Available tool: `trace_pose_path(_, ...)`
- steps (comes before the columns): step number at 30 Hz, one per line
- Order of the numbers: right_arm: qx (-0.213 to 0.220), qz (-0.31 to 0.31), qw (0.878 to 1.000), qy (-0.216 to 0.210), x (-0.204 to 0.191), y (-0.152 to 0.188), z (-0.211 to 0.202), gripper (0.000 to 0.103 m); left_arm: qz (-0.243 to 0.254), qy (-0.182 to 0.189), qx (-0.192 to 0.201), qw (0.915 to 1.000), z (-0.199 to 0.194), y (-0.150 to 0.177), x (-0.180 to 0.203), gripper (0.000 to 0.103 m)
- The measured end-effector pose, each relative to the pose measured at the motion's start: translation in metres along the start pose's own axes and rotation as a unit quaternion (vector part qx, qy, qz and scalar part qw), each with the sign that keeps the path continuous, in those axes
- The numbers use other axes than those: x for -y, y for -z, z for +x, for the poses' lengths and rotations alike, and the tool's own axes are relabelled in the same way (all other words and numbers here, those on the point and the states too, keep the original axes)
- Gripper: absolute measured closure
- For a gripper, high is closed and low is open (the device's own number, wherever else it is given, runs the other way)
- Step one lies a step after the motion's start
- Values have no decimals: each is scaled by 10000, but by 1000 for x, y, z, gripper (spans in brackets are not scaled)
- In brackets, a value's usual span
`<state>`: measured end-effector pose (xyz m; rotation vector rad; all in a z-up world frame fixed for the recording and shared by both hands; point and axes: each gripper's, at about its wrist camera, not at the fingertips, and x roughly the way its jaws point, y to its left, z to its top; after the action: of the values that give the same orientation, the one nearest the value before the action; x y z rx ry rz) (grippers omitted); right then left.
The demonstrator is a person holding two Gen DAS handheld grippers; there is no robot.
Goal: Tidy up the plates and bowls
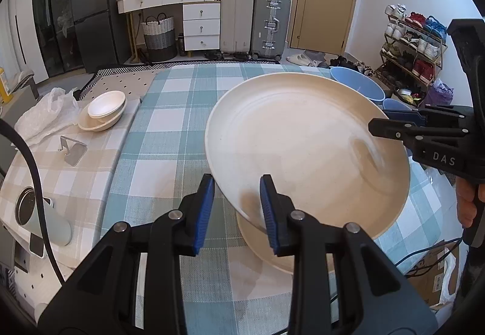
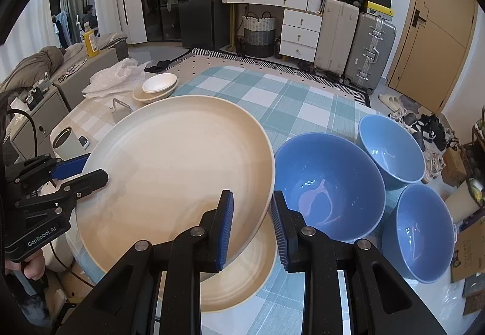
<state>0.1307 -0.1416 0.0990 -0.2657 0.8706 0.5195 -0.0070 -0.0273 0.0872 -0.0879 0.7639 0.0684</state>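
A large cream plate (image 1: 303, 147) (image 2: 182, 159) hangs tilted above the checked tablecloth, carried by both grippers. My left gripper (image 1: 238, 195) is shut on its near rim, seen from the other side as the left gripper (image 2: 81, 171). My right gripper (image 2: 252, 207) is shut on the opposite rim and shows in the left wrist view as the right gripper (image 1: 382, 124). A second cream plate (image 1: 260, 247) (image 2: 242, 274) lies flat on the cloth right under the lifted one. Three blue bowls (image 2: 327, 183) (image 2: 391, 150) (image 2: 421, 232) stand to the right.
Two nested cream bowls (image 1: 104, 111) (image 2: 157, 86) sit at the far left beside a crumpled plastic bag (image 1: 45, 117). A metal stand (image 1: 72, 150) and a pale mug (image 1: 45, 220) lie on the beige cloth. The table edge (image 2: 333, 83) faces suitcases and a shoe rack.
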Motion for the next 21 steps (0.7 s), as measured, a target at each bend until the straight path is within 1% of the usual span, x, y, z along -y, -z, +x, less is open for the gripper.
trace_pose_path(5,-23,-9,10000,31,-4,10,0,77,19,1,-9,10000,5,4,-4,76)
trace_pose_path(11,-29,35,10000,18,-5,22,-1,77,63,60,-111,9999,17,14,-6,76)
trace_pose_path(21,-96,171,9998,67,-5,42,9,77,156,109,-229,9996,36,30,-4,76)
